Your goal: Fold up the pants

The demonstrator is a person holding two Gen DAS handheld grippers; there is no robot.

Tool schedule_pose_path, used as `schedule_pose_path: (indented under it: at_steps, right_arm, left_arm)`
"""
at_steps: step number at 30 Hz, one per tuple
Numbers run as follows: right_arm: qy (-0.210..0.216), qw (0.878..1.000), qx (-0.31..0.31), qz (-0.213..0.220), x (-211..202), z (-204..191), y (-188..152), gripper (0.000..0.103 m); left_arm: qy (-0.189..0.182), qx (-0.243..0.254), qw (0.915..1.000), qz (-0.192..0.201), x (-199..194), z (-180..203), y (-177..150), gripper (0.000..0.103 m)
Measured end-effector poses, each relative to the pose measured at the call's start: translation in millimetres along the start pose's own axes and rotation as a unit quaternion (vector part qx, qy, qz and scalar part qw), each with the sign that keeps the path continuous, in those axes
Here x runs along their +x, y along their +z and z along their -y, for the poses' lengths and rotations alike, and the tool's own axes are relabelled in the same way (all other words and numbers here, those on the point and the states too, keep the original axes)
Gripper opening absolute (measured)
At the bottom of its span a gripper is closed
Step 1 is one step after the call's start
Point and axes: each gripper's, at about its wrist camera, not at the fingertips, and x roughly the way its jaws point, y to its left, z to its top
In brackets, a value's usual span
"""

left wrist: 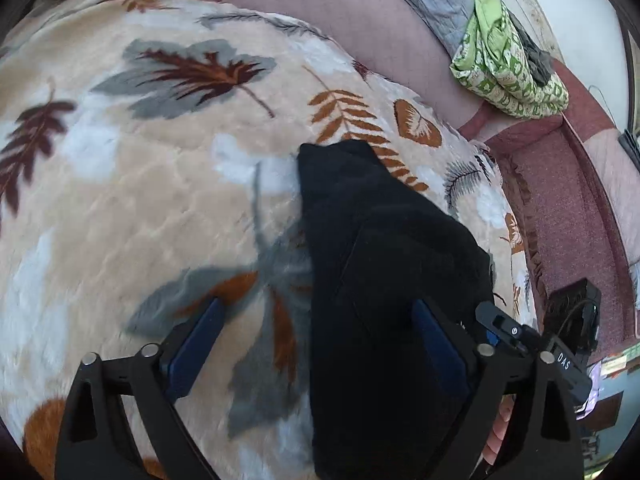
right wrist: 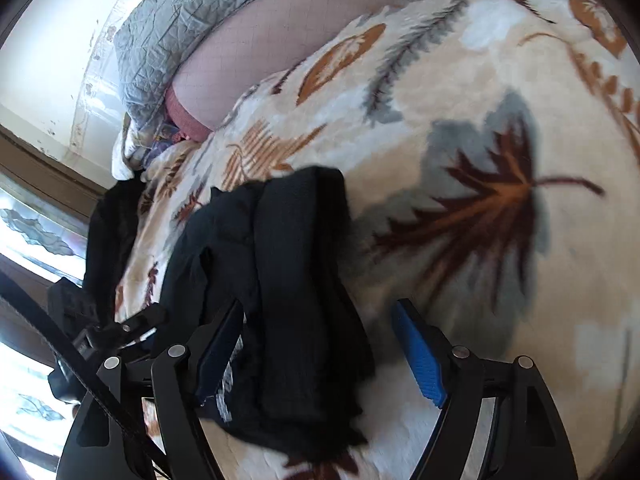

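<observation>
Your left claw (left wrist: 320, 344) stands wide, its blue pads well apart; the black pants (left wrist: 380, 280) lie in the gap, nearer the right-hand finger, and neither pad appears to press the cloth. Your right claw (right wrist: 320, 344) is likewise wide, with the pants (right wrist: 280, 300) lying between its fingers, bunched against the left-hand finger and clear of the right-hand pad. Judge both claws as straddling the garment, not gripping it: this stance suits either a fresh release or a lineup for the next pinch. Ahead of each claw the pants run forward as a narrow, layered strip, which suggests that a lengthwise fold is already in place and a crosswise fold remains. The strip rests on a leaf-patterned blanket (left wrist: 140, 180) covering the bed; the soft pile may drag on the cloth, so lift the fabric clear before carrying it over. Beyond the blanket, ahead of the left claw, lies a pinkish bolster (left wrist: 340, 20), and further to the right a green patterned cloth (left wrist: 504, 60). Keep the pants clear of both.
</observation>
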Motion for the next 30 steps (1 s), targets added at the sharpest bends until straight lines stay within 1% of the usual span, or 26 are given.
schedule_pose_path:
  at_steps: [3,4,5,6,7,8,10,12,14,16,21,23,24,25,26,27,28,29,30]
  right_arm:
    - [0.019,1.0,0.016,0.003,14.8,-2.3,13.1,0.084]
    - [0.023,0.999,0.022,0.007,18.9,-4.6,16.0,0.084]
    - [0.029,0.999,0.023,0.007,23.9,-8.2,18.9,0.081]
    - [0.031,0.999,0.019,0.004,28.5,-12.6,21.1,0.076]
    - [0.025,1.0,0.015,-0.002,32.9,-16.9,21.3,0.065]
    - [0.019,1.0,0.013,-0.008,35.1,-19.6,22.2,0.053]
    - [0.029,0.999,0.023,-0.028,36.7,-21.3,24.3,0.043]
    - [0.051,0.997,0.037,-0.034,32.5,-21.9,29.1,0.04]
    - [0.056,0.998,0.029,-0.029,25.4,-29.0,34.1,0.039]
    - [0.053,0.998,0.015,-0.024,21.3,-38.3,41.1,0.039]
    - [0.024,0.999,-0.026,-0.013,29.6,-59.5,75.4,0.039]
    - [0.012,0.999,-0.035,-0.012,40.0,-63.4,90.6,0.039]
    - [0.005,0.999,-0.04,-0.013,45.7,-63.7,95.4,0.04]
    - [-0.01,0.999,-0.046,-0.016,52.9,-62.5,99.9,0.046]
    - [-0.029,0.998,-0.049,-0.02,60.0,-60.6,102.5,0.054]
    - [-0.056,0.997,-0.048,-0.021,66.5,-55.9,103.7,0.059]
    - [-0.083,0.995,-0.044,-0.022,73.6,-49.8,104.5,0.07]
    - [-0.096,0.994,-0.036,-0.026,79.4,-42.1,104.7,0.074]
    - [-0.088,0.995,-0.034,-0.025,78.4,-39.9,104.8,0.074]
  left_arm:
    - [0.013,0.018,0.9997,-0.01,12.7,11.9,9.5,0.099]
    - [0.013,0.024,0.9995,-0.015,14.5,15.7,10.3,0.095]
    - [0.011,0.037,0.9991,-0.02,16.3,23.0,8.8,0.082]
    - [-0.004,0.045,0.9985,-0.031,17.8,26.7,7.3,0.041]
    - [-0.01,0.049,0.9981,-0.036,16.6,29.8,5.4,0.039]
    - [-0.004,0.055,0.9981,-0.026,11.6,33.2,4.1,0.038]
    - [-0.007,0.057,0.9981,-0.021,4.3,36.6,5.9,0.032]
    - [-0.023,0.045,0.9986,-0.016,-1.7,35.9,12.6,0.03]
    - [-0.024,0.043,0.9988,-0.005,-5.0,38.4,22.8,0.03]
    - [-0.01,0.051,0.9986,0.007,-4.2,44.5,36.5,0.03]
    - [0.015,0.053,0.9983,0.016,7.7,47.5,72.9,0.031]
    - [0.038,0.052,0.9978,0.017,17.8,44.7,82.0,0.037]
    - [0.068,0.052,0.9961,0.02,25.5,40.3,86.3,0.044]
    - [0.091,0.053,0.9943,0.019,31.2,36.3,87.6,0.054]
    - [0.11,0.053,0.9925,0.01,39.2,30.5,89.7,0.065]
    - [0.119,0.042,0.992,0.005,44.6,21.4,92.7,0.083]
    - [0.114,0.026,0.9931,0.005,43.4,14.7,95.3,0.086]
    - [0.094,0.007,0.9955,0.004,37.9,7.4,96.5,0.086]
    - [0.084,-0.001,0.9964,0.003,31.6,3.7,96.8,0.086]
